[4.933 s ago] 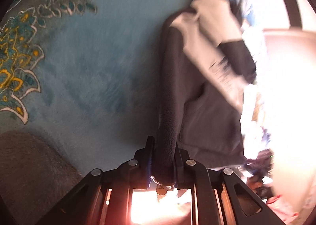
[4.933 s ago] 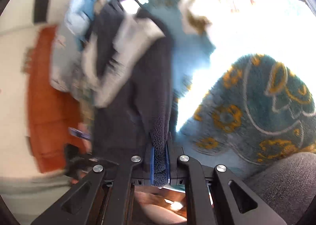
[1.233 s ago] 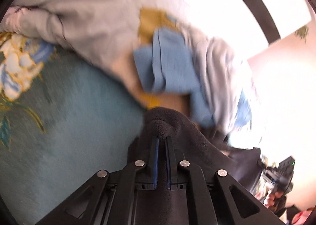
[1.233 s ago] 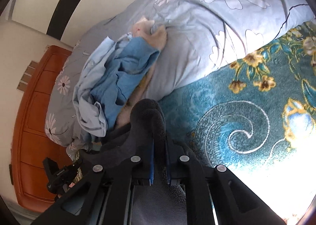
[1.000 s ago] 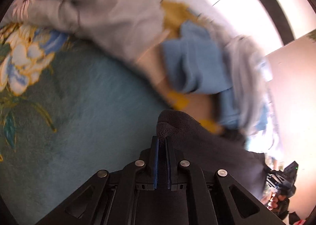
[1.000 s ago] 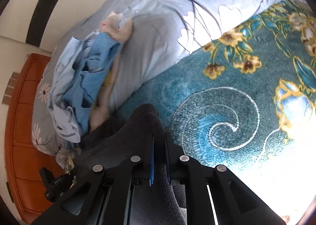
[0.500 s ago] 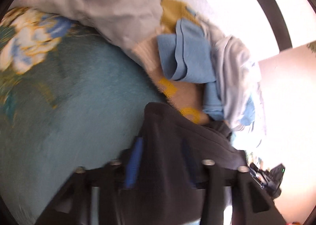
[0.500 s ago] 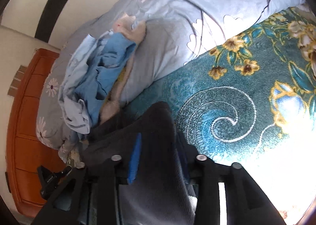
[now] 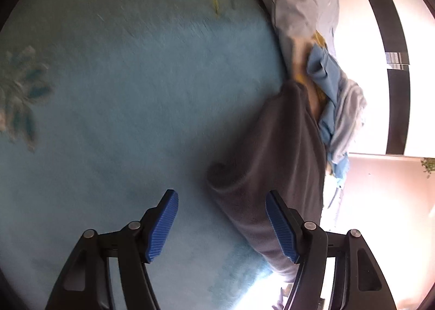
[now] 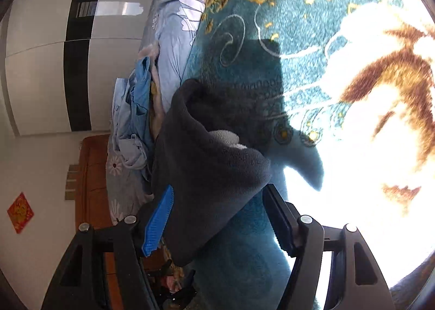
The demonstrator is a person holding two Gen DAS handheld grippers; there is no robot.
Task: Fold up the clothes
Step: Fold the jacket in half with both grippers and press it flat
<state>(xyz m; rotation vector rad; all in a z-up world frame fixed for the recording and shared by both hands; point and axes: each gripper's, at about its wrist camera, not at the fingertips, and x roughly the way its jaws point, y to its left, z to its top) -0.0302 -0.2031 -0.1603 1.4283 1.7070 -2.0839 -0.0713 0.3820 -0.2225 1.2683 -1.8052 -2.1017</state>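
- Both grippers have let go of the dark fleece garment (image 9: 282,163) they pinched a moment ago.
- Left gripper (image 9: 221,224): jaws spread wide, nothing held, above the teal blanket (image 9: 130,98).
- Right gripper (image 10: 218,224): jaws wide apart, fleece folds drooping loosely between them.
- Garment lies on the blanket, beside a blue clothes pile (image 10: 133,119).

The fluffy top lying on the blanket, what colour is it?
Dark grey fleece top, with a pale lining peeking out; clearest in the right wrist view.
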